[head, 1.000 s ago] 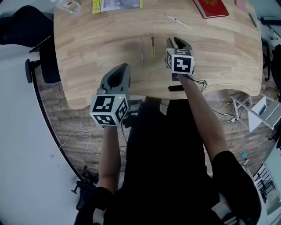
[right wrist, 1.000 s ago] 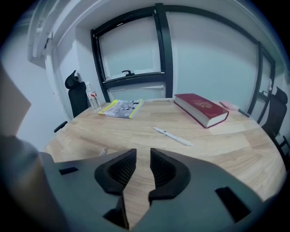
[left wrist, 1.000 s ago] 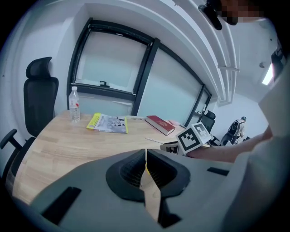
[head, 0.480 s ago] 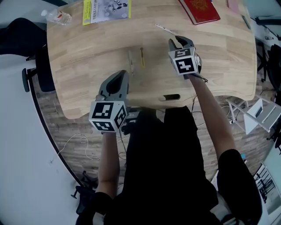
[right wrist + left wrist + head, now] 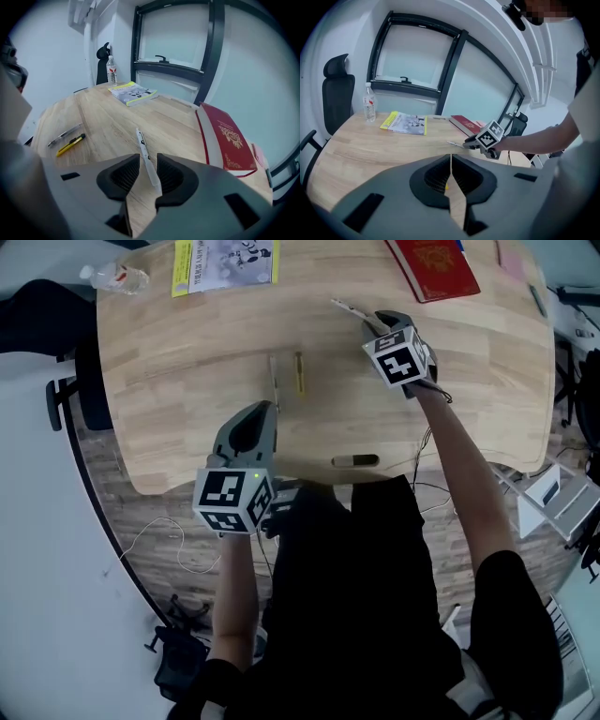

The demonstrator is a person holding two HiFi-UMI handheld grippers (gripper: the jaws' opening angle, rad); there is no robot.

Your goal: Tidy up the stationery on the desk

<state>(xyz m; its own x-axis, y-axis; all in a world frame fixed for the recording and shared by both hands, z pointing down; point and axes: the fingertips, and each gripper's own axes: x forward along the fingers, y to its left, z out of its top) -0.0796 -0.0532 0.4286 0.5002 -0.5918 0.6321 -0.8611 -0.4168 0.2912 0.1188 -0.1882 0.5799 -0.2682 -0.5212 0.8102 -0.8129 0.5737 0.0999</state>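
The left gripper (image 5: 255, 418) is held close to the body, pointing forward and down, its jaws pressed together with nothing between them. The right arm is stretched forward; the right gripper (image 5: 379, 322) tilts steeply down, its jaws just opened wide and straddling a white pen (image 5: 142, 140) without clamping it

Right gripper (image 5: 377, 322) gone from middle of desk (image 5: 187, 390) near front edge, out toward far right part, now at white pen (image 5: 142, 143) just short of red book (image 5: 433, 266). Its marker cube rolled, now tilted. Its jaws have just been opening; pen's near end now lies between them, pads not pressing on it
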